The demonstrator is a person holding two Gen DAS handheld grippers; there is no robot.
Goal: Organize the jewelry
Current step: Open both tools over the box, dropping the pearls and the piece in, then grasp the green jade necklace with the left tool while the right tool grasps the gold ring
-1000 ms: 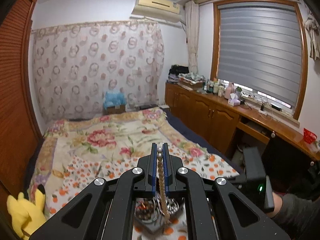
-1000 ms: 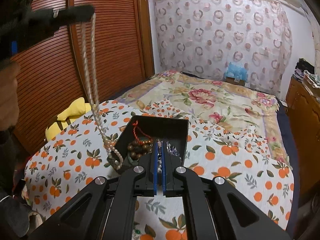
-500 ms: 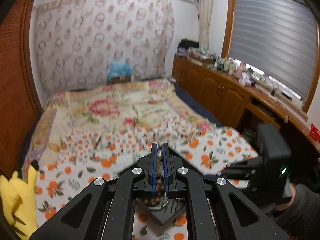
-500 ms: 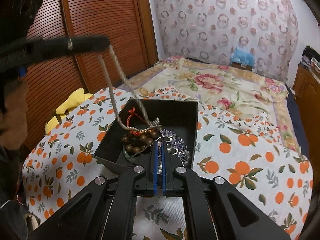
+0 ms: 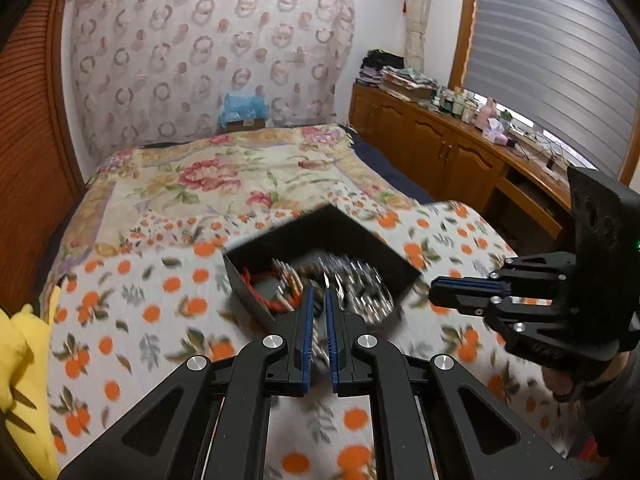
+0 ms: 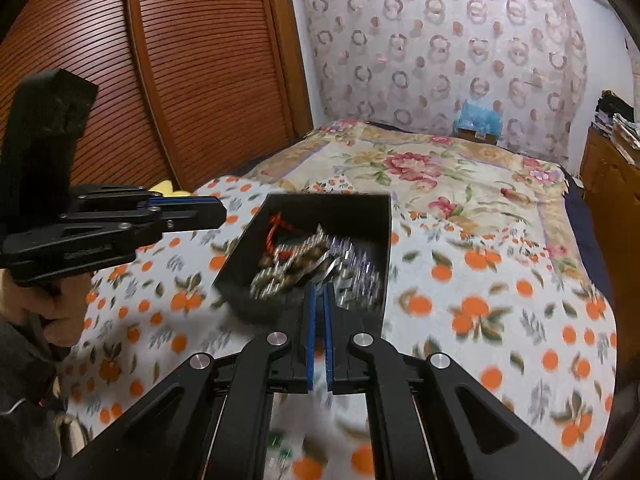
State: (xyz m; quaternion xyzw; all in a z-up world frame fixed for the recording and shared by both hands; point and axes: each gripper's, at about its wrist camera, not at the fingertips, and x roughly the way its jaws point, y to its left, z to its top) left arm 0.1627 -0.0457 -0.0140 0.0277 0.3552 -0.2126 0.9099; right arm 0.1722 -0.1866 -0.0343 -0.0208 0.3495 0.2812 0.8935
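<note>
A black open box (image 5: pixel 360 240) (image 6: pixel 340 208) sits on the orange-print blanket. It holds a heap of jewelry (image 5: pixel 340 276) (image 6: pixel 312 260): beaded strands, silvery chains and a red cord, all blurred. My left gripper (image 5: pixel 318 296) hovers at the box's near edge with a narrow gap between its blue pads and nothing in it; it also shows in the right wrist view (image 6: pixel 208 210). My right gripper (image 6: pixel 318 292) is just short of the box's near wall, slightly parted and empty; it also shows in the left wrist view (image 5: pixel 440 292).
The blanket (image 5: pixel 160 320) lies over a floral quilt (image 5: pixel 208 176) on the bed. A yellow plush toy (image 5: pixel 20 360) lies at the left edge. Wooden cabinets (image 5: pixel 440 152) run along the right, a wooden sliding door (image 6: pixel 180 80) along the left.
My left gripper came down from high above the box and let go of the long beaded strand, which now lies in the box. Both grippers now show a small gap.
</note>
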